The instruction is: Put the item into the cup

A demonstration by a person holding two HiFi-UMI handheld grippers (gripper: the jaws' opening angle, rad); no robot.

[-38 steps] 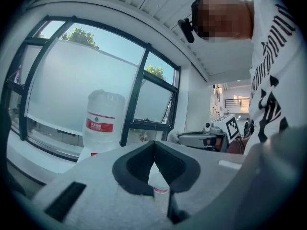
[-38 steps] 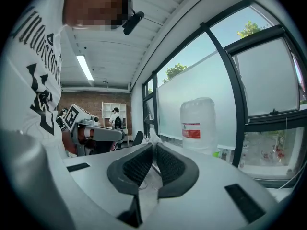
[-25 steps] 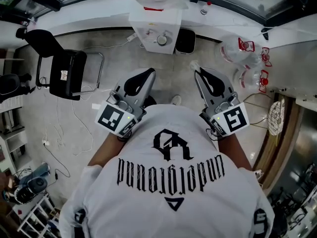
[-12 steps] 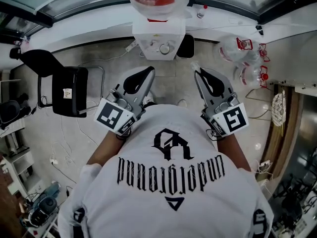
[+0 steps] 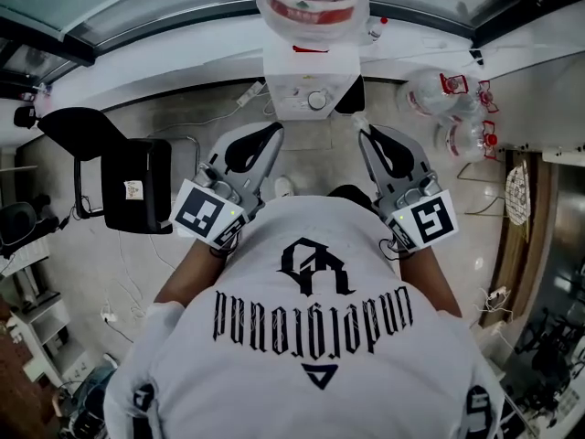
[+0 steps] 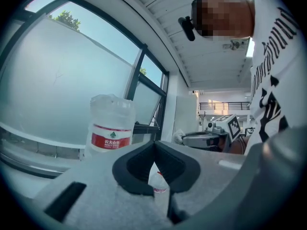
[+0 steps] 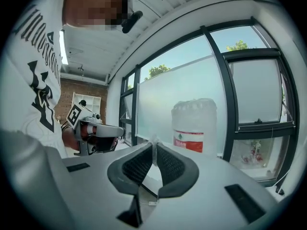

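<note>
In the head view I hold both grippers out in front of my white T-shirt, side by side above the floor. My right gripper (image 5: 359,126) (image 7: 154,145) is shut on a small thin white item (image 5: 357,118) (image 7: 153,140) that pokes out past its tips. My left gripper (image 5: 274,129) (image 6: 154,143) is shut, its tips touching with nothing held. Through the slit below the left tips a small red-capped bottle (image 6: 159,185) shows beyond. I cannot make out a cup in any view.
A white water dispenser (image 5: 311,85) with a big jug (image 5: 315,3) (image 6: 110,123) (image 7: 194,126) stands straight ahead at the window sill. A black chair (image 5: 132,186) is at the left. Empty water jugs (image 5: 452,108) lie at the right, by a wooden ledge (image 5: 539,245).
The dispenser and jug have come nearer and shifted slightly right in the head view; the chair has slid down. Both grippers hold the same pose.
</note>
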